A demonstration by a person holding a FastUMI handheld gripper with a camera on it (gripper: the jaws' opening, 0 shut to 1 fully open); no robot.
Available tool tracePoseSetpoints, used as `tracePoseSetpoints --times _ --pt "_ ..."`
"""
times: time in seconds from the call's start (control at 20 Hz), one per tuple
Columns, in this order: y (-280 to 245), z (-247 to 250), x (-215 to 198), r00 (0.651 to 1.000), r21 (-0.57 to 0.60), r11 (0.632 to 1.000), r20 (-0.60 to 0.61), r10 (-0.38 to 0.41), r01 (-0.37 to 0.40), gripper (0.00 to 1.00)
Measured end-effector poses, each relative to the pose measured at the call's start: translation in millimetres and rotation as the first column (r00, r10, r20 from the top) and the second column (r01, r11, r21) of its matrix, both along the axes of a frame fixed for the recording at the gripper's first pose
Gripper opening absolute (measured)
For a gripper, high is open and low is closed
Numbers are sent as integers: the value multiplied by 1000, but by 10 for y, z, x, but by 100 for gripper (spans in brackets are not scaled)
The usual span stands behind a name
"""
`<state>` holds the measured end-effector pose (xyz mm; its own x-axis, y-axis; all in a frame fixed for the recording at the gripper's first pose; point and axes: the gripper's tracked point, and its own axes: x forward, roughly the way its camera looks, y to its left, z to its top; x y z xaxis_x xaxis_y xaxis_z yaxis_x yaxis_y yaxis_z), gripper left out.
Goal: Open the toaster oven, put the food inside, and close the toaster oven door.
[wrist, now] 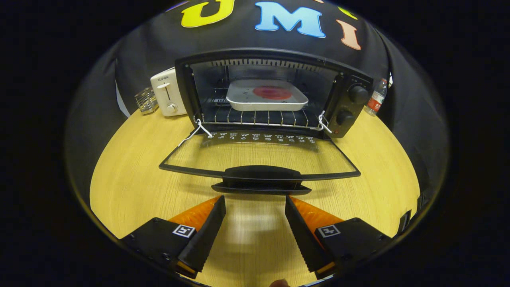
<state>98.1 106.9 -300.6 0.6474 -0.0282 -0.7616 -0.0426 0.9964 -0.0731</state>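
The gripper [255,203] is wide open and holds nothing; bare wooden surface [131,179] shows between its two fingers. The fingertips sit just short of the door handle [261,175], not touching it.

The toaster oven [275,91] stands on the surface beyond the fingers, with its door [259,155] folded fully down toward the gripper. The door is a glass panel in a dark frame and lies roughly level, with the handle on its near edge. White cords [201,129] run from both lower corners of the oven opening to the door.

Inside the oven, a white tray [267,101] rests on the wire rack [255,117]. A flat red piece of food [272,93] lies in the tray, near its middle. Two control knobs [357,95] sit one above the other on the oven's right panel.

A white toaster [168,92] stands just beside the oven on its left, with a small clear container [146,101] next to it. A plastic bottle [376,97] stands upright to the right of the oven, near the booth wall.
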Motion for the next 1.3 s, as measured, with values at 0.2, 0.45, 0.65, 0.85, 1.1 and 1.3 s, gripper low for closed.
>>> tracePoseSetpoints --times 0.2,0.45,0.65,0.85,1.1,1.3 --pt "9 96 21 1000 30 999 20 -12 12 95" --pt "25 283 20 998 42 999 57 -21 18 96" --pt "31 357 49 996 60 998 78 -33 28 95" --pt "36 431 80 994 83 996 105 -38 29 95" --pt "23 632 187 982 46 999 190 -16 8 96" --pt "-10 887 326 959 2 1000 282 14 -16 96"
